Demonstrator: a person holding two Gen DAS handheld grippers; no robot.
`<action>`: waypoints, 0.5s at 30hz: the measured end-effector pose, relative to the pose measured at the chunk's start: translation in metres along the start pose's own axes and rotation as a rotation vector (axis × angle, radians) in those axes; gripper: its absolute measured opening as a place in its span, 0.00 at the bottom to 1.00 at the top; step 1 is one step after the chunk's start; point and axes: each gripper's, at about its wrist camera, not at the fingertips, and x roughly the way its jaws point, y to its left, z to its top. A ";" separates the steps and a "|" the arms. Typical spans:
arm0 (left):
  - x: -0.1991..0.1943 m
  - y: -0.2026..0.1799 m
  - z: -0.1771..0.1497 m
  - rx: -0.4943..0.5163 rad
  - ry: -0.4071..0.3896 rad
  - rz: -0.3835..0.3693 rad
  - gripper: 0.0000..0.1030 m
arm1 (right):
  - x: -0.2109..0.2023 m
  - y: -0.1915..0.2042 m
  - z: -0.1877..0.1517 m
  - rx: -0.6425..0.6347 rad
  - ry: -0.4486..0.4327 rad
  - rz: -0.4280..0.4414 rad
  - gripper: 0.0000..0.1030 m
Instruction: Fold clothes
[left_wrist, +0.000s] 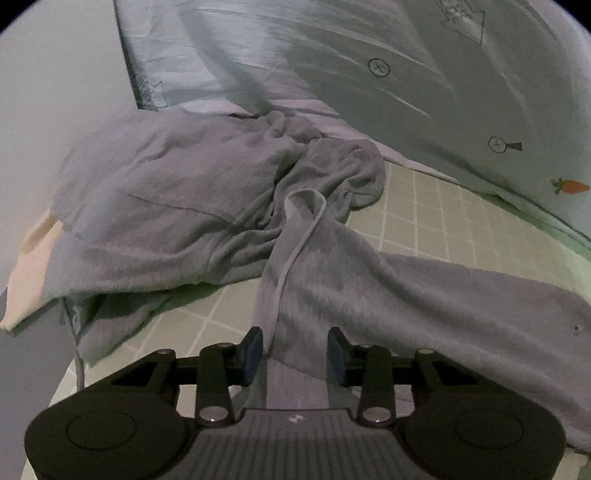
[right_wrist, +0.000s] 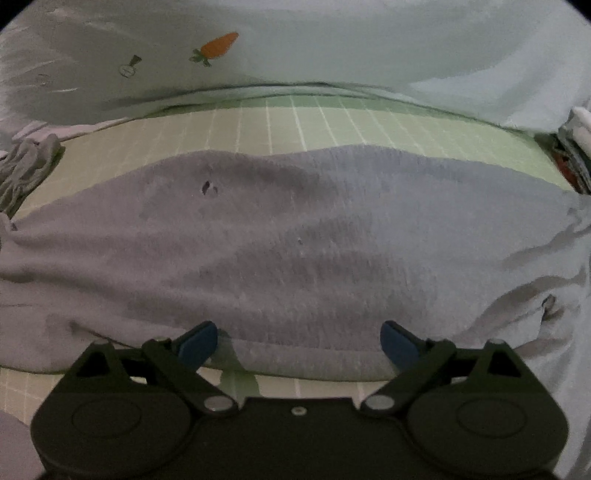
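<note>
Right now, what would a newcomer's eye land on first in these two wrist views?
The rumpled grey knit garment sprawls across the green grid-patterned mat, one bunched strip running between the left tongs. The right tongs gape wide over its near hem. Behind, a pale sheet bears an orange carrot print.

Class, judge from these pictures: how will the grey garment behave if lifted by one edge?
The grey garment probably hangs limp: it already lies bunched and creased. It looks light, draping thinly over the grid mat. Its brushed surface likely grips pads rather than slipping.
</note>
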 end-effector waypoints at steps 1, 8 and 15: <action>0.002 0.000 0.000 -0.002 0.001 -0.002 0.40 | 0.001 0.000 0.000 0.002 0.006 -0.001 0.93; 0.013 -0.001 0.003 -0.007 0.036 0.009 0.13 | -0.001 -0.006 -0.005 0.018 0.012 -0.011 0.93; -0.016 0.000 0.007 -0.015 -0.010 -0.019 0.02 | -0.010 -0.014 -0.010 0.041 -0.006 -0.016 0.93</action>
